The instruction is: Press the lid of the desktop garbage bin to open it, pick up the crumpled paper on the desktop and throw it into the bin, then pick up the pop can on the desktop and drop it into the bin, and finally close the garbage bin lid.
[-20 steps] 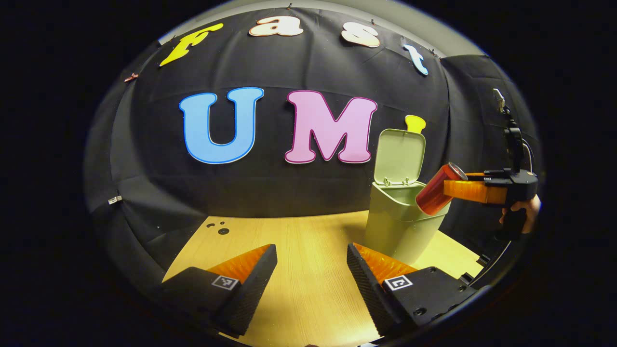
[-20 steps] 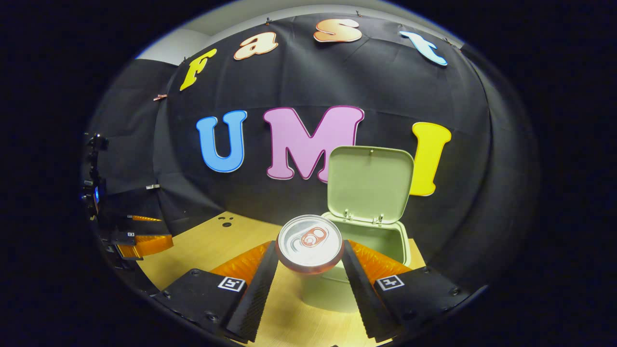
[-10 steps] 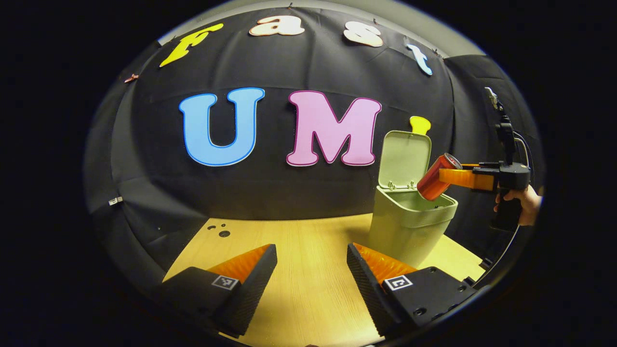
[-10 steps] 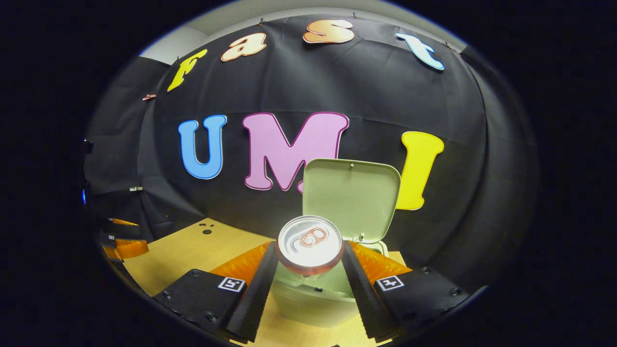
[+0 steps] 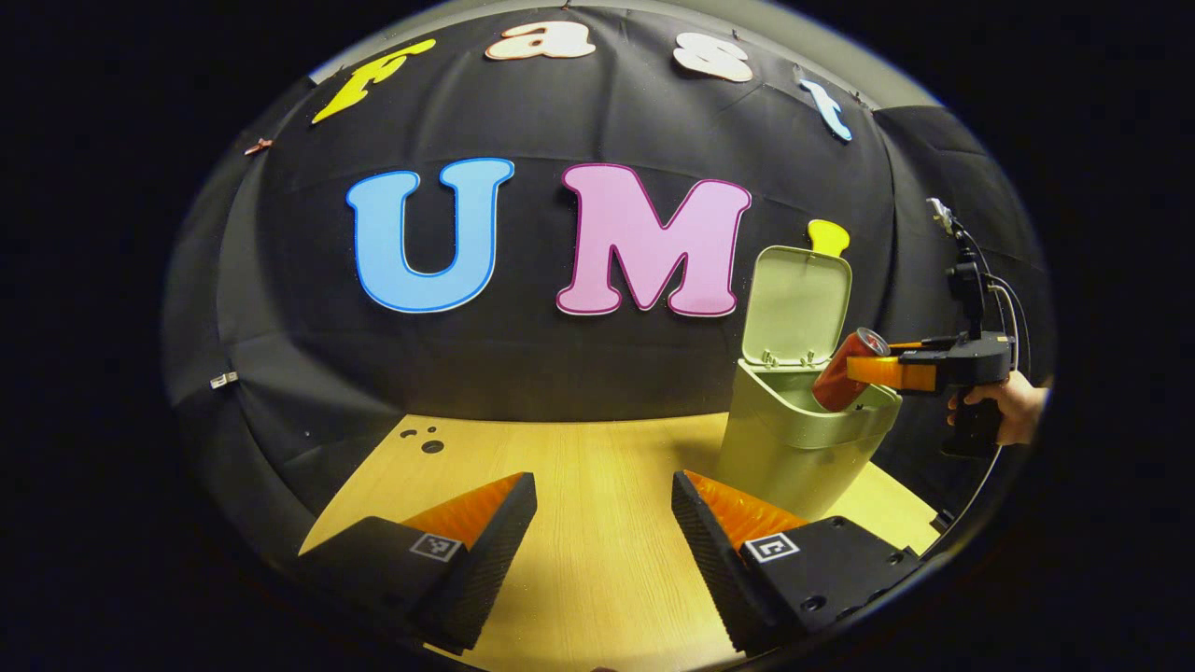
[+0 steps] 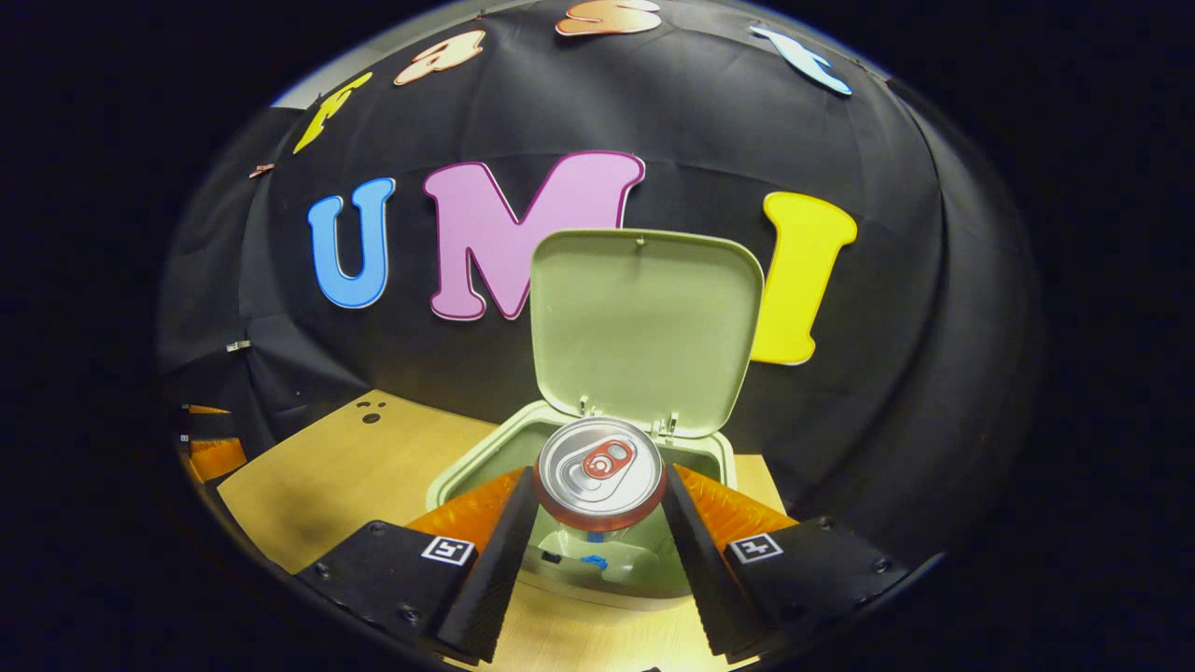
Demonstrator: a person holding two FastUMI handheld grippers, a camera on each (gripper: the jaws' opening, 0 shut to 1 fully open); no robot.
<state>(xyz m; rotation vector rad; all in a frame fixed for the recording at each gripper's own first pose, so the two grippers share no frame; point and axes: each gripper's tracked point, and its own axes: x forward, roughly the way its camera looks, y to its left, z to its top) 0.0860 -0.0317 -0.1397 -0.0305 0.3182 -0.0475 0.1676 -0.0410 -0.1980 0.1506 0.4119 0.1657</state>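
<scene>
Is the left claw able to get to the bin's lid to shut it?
Probably yes: the left claw is open and holds nothing, and bare table leads toward the raised lid.

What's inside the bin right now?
The bin is open and the can, held by the right gripper, hangs tilted over its mouth. The can hides most of the inside, so the paper can't be confirmed.

Recording booth: black cloth wall (image 5: 560,373) behind wooden desktop (image 5: 597,523).
</scene>
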